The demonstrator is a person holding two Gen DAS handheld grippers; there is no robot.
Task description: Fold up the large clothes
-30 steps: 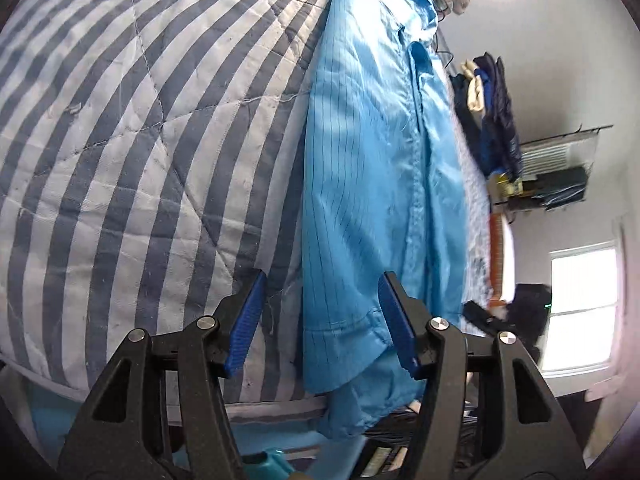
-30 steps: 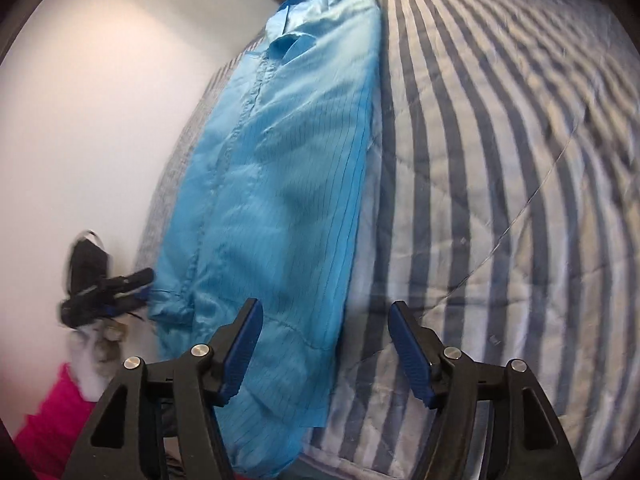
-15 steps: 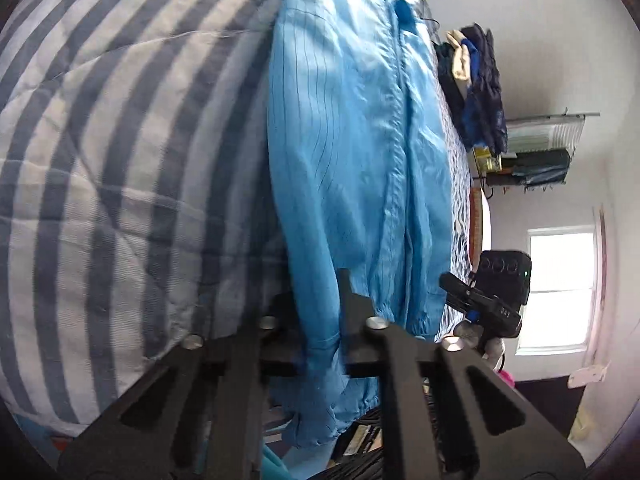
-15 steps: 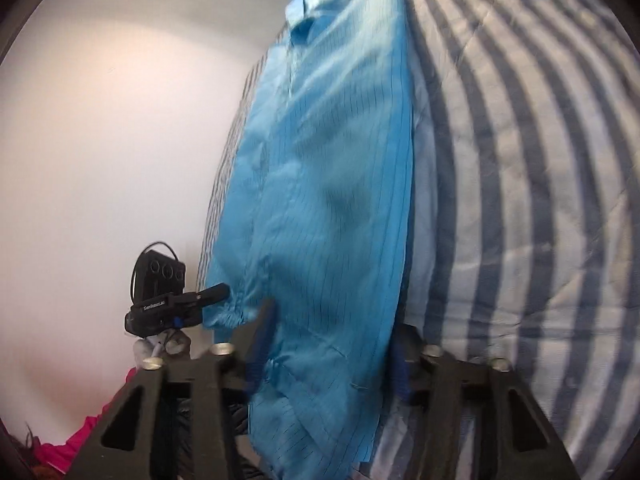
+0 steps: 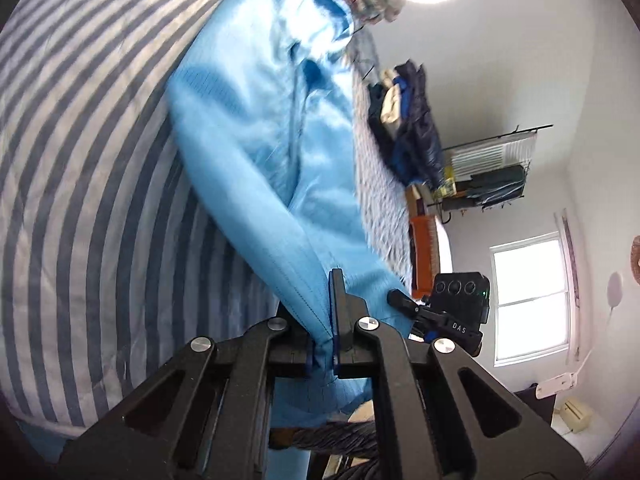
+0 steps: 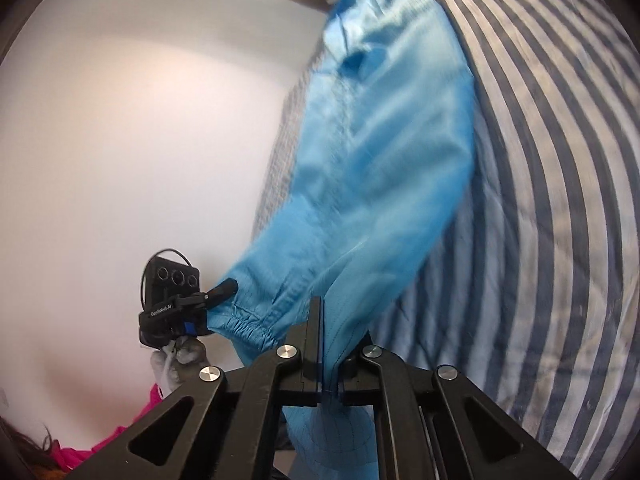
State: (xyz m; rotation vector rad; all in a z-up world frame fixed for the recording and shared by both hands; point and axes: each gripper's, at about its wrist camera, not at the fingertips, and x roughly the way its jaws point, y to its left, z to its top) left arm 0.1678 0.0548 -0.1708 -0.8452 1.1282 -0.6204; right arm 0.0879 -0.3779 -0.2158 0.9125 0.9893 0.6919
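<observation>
The left gripper [image 5: 322, 344] had its blue-padded jaws pressed together on the near hem of the blue garment [image 5: 260, 152], a fold of cloth pinched between them. The right gripper [image 6: 326, 364] was likewise clamped, thin cloth caught between its pads at the hem's other corner. A second earlier both pairs of jaws stood wide apart above the hem; half a second ago they were closing round it. Since then the near end of the garment [image 6: 384, 152] had come up off the striped quilt [image 5: 80, 160] and hung slack in a shallow curve from the two grips. Its collar end lay on the quilt [image 6: 560, 160], far from the cameras, beside the bed's edge. An elastic cuff dangled near the left gripper in the right wrist view.

Judged from this, the grasp was done and the lengthwise fold had begun: the hem probably needed carrying forward over the body toward the collar. The cloth looked light and slippery, so uneven travel of the two grips could skew the fold. Blur in both views suggested quick motion.
</observation>
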